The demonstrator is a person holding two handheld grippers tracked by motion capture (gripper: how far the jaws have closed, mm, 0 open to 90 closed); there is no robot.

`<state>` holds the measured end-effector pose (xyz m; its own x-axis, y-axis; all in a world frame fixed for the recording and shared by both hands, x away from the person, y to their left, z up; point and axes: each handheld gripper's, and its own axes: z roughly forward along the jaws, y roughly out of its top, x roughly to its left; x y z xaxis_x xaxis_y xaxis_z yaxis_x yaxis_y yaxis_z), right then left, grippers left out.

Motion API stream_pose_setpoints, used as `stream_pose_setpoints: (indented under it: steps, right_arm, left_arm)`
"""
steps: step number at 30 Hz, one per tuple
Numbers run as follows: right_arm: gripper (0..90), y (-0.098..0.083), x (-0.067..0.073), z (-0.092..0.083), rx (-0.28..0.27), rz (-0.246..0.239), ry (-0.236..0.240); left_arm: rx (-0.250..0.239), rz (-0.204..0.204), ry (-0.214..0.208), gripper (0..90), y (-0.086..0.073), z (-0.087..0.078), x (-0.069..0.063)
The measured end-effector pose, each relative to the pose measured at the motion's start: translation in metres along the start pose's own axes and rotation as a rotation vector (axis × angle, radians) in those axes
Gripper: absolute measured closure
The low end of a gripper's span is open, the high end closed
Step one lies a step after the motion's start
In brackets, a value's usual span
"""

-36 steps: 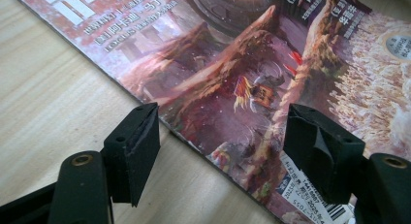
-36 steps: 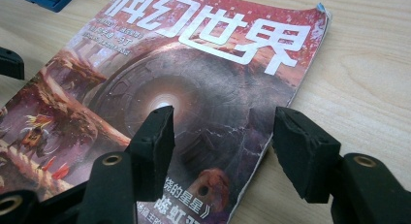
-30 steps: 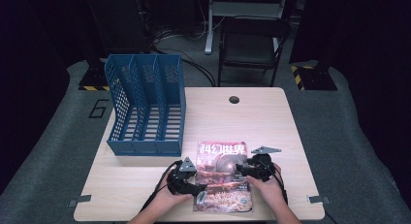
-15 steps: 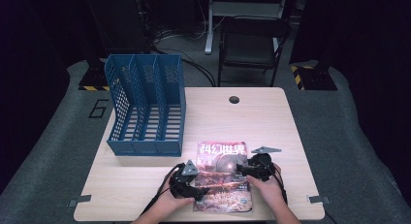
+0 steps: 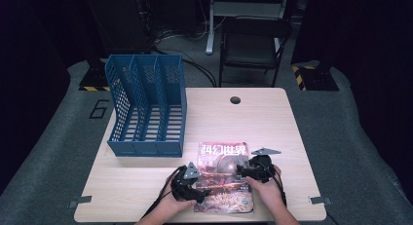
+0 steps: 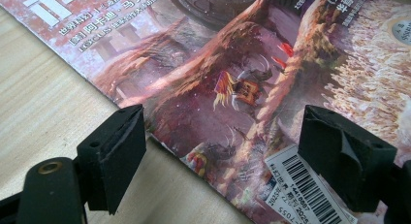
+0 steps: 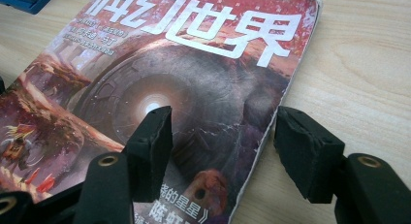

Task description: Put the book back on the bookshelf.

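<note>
1. One magazine [image 5: 224,176] lies flat at the near edge of the pale wood table [image 5: 272,122], long axis running away from us, title at the far end.
2. We hold the left gripper [image 5: 191,182] wide over its left edge and the right gripper [image 5: 253,170] wide over its right edge, both empty.
3. Our left gripper view shows a barcode label [image 6: 303,185].
4. A blue file rack [image 5: 146,105] stands far left; beyond the table, a chair [image 5: 253,45] sits on the grey floor.
</note>
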<state>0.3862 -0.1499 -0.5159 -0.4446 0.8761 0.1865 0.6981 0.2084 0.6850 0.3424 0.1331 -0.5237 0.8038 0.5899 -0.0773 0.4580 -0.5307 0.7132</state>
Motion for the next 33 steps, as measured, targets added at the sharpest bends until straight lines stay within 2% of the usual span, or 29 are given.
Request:
stream_pose_setpoints:
  steps: [2, 3, 7, 9, 13, 18, 19, 27, 33]
  right_arm:
    - [38.7, 0.0, 0.001, 0.0, -0.004, 0.016, 0.0]
    - [38.7, -0.001, 0.001, 0.0, -0.007, 0.026, 0.001]
    - [40.1, -0.001, -0.002, 0.0, -0.026, 0.08, 0.028]
    - [41.0, -0.001, -0.003, 0.0, -0.025, 0.087, 0.031]
    - [43.7, -0.001, -0.008, -0.001, -0.03, 0.136, 0.061]
    - [44.3, 0.0, -0.009, -0.003, -0.036, 0.136, 0.07]
    - [44.9, 0.002, -0.008, -0.006, -0.048, 0.121, 0.074]
    - [48.9, 0.007, -0.009, -0.021, -0.151, 0.143, 0.196]
    - [49.7, 0.007, -0.008, -0.022, -0.147, 0.149, 0.201]
  left_arm:
    - [-0.004, 0.001, -0.006, 17.2, -0.001, 0.0, 0.0]
    - [-0.01, 0.003, 0.005, 17.2, -0.001, 0.0, 0.0]
    - [-0.012, 0.003, 0.01, 17.2, -0.001, 0.0, -0.001]
    - [-0.01, 0.004, 0.009, 17.2, -0.001, 0.0, -0.001]
    - [-0.009, 0.006, 0.009, 17.2, -0.001, 0.0, -0.001]
    - [-0.008, 0.005, 0.009, 17.2, -0.001, 0.0, -0.001]
    - [-0.013, -0.003, 0.004, 17.2, -0.002, 0.0, -0.001]
    - [-0.019, 0.004, 0.008, 17.2, -0.002, 0.0, -0.001]
    - [-0.012, 0.005, 0.009, 17.2, -0.002, 0.0, -0.001]
